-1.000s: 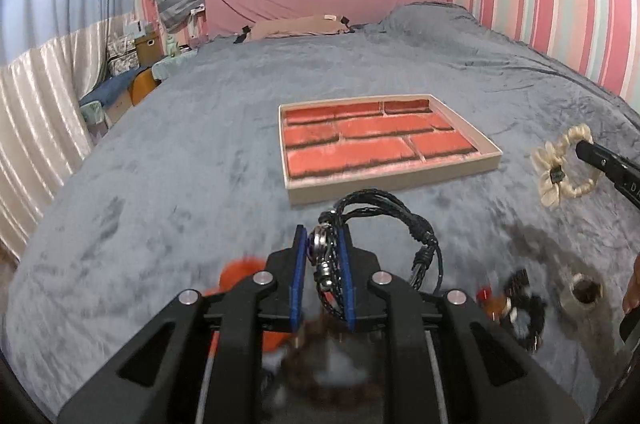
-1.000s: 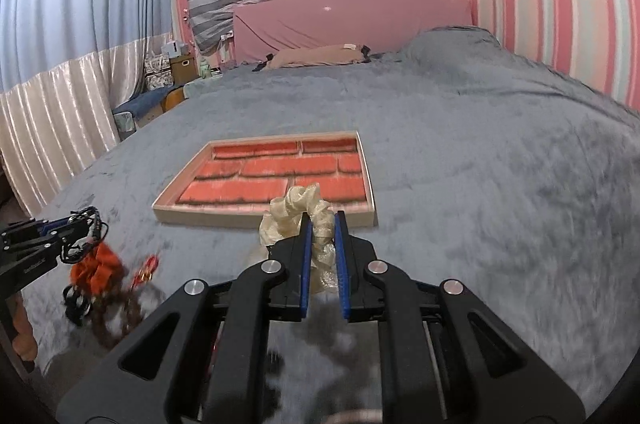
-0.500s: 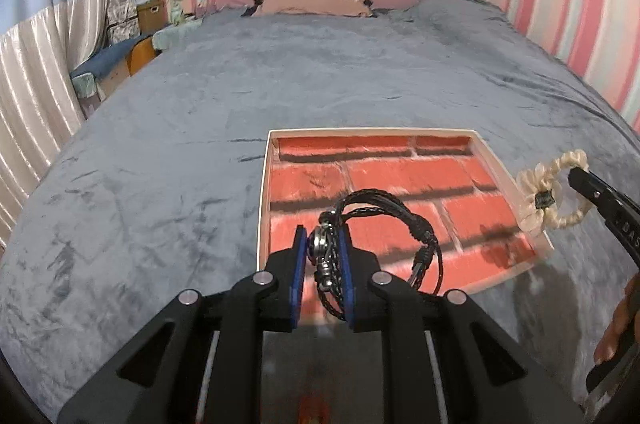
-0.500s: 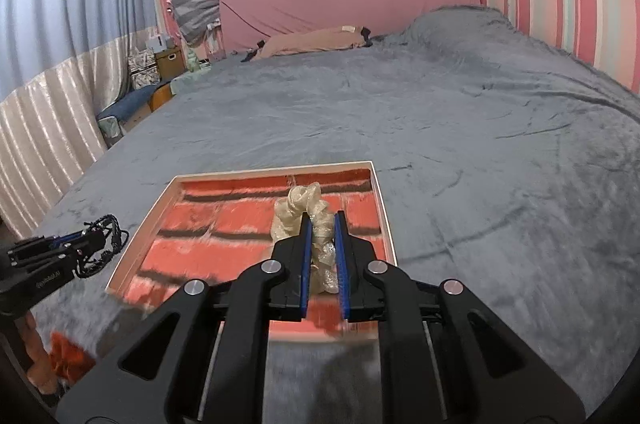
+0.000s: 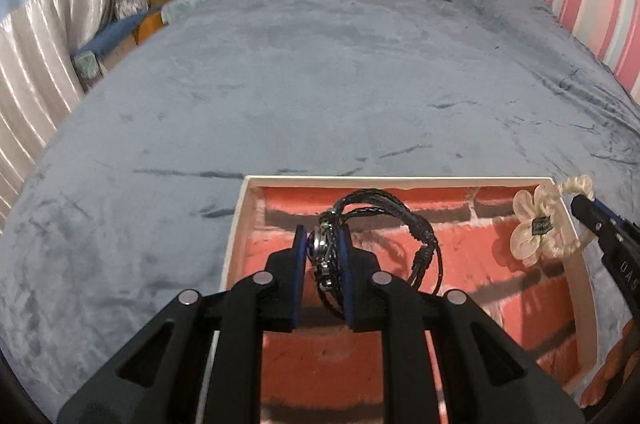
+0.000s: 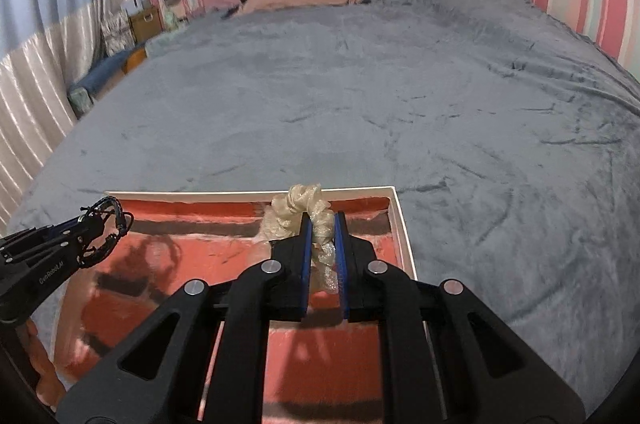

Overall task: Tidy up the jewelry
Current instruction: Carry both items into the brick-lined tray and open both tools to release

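Hovering angled down over the brick-print tray (image 5: pixel 236 244): left gripper (image 5: pixel 323 256) pinching black braided bracelet (image 5: pixel 400 224), right gripper (image 6: pixel 322 248) clamped on cream scrunchie (image 6: pixel 298 212).

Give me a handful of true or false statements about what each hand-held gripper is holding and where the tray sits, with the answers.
1. The left hand-held gripper is shut on a black braided bracelet. True.
2. The right hand-held gripper is open and holds nothing. False: it is shut on a cream scrunchie.
3. The tray has a red brick pattern inside. True.
4. The tray rests on a wooden table. False: it lies on a grey blanket spread over a bed.
5. Both held items hang above the tray. True.
6. The bracelet lies flat on the tray floor. False: it is clamped upright between the left gripper's pads.
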The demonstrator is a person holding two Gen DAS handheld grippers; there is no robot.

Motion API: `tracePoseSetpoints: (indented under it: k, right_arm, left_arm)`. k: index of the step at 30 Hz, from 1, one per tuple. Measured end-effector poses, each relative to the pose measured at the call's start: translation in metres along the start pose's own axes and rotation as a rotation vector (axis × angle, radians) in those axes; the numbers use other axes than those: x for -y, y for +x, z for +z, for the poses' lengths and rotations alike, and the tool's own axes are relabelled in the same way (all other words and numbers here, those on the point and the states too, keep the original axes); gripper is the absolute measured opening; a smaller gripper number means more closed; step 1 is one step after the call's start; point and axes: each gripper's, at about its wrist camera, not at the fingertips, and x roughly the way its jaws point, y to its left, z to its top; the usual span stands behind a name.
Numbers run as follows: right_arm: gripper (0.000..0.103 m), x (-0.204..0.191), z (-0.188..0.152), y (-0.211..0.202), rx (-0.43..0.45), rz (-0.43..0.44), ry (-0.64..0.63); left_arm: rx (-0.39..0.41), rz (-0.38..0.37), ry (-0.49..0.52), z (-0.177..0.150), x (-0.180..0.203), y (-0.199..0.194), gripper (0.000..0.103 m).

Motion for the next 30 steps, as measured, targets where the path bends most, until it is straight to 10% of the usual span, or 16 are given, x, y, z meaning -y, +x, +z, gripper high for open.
tracePoseSetpoints:
  k: [17,22,26,30]
  right_arm:
    - [0.016,0.001,-0.010,0.062,-0.234,-0.064,-0.036]
    - [0.033,0.002,-0.011,0.057,-0.229,-0.058,-0.028]
    - [0.044,0.002,-0.010,0.035,-0.169,-0.040,-0.042]
    - [0.049,0.003,-0.015,0.003,-0.104,-0.024,-0.050]
  left_arm:
    - [-0.160,0.055,0.019,0.002,0.008,0.064,0.017]
    - [-0.144,0.064,0.017,0.001,0.006,0.059,0.018]
    - [-0.045,0.078,0.023,-0.004,0.003,0.026,0.054]
    - [0.032,0.080,0.054,-0.015,0.007,-0.013,0.055]
